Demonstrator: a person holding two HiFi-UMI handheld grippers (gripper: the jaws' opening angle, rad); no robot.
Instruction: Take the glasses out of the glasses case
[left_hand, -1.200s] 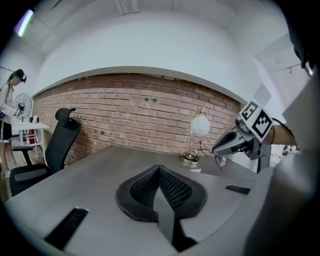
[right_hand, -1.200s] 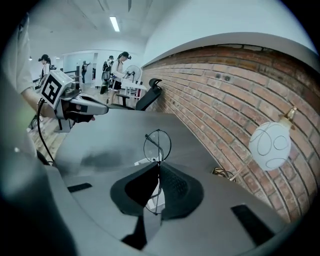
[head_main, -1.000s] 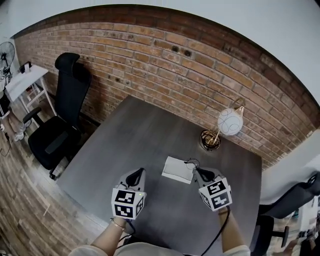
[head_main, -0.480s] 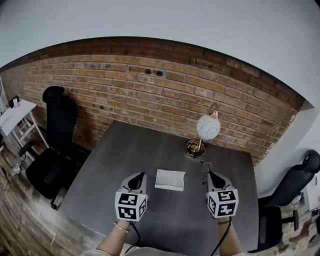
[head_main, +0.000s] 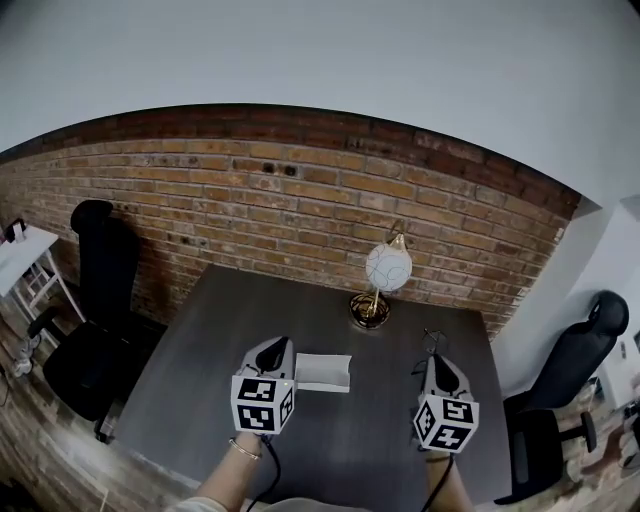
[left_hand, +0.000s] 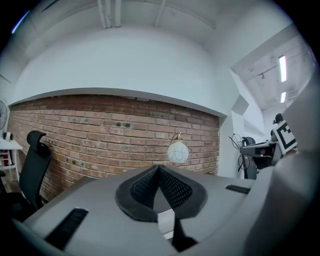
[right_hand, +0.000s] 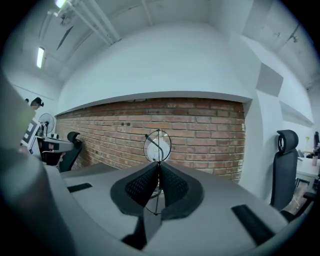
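A white glasses case (head_main: 325, 372) lies flat on the dark grey table (head_main: 250, 300), in front of the lamp. My left gripper (head_main: 277, 347) hovers at the case's left end with its jaws shut and nothing between them; a sliver of the case (left_hand: 166, 222) shows below the left gripper (left_hand: 159, 168) in its own view. My right gripper (head_main: 436, 362) is well to the right of the case, shut on thin wire-rimmed glasses (head_main: 430, 345). In the right gripper view one round lens of the glasses (right_hand: 158, 145) stands above the closed right gripper (right_hand: 159, 165).
A lamp (head_main: 387, 268) with a white globe and brass base stands at the table's back, near the brick wall. A black office chair (head_main: 95, 300) is left of the table and another (head_main: 570, 370) to its right. A white side table stands at the far left.
My right gripper has carried the glasses rightward, away from the case. The left gripper has stayed by the case's left end. The head view has tilted up.
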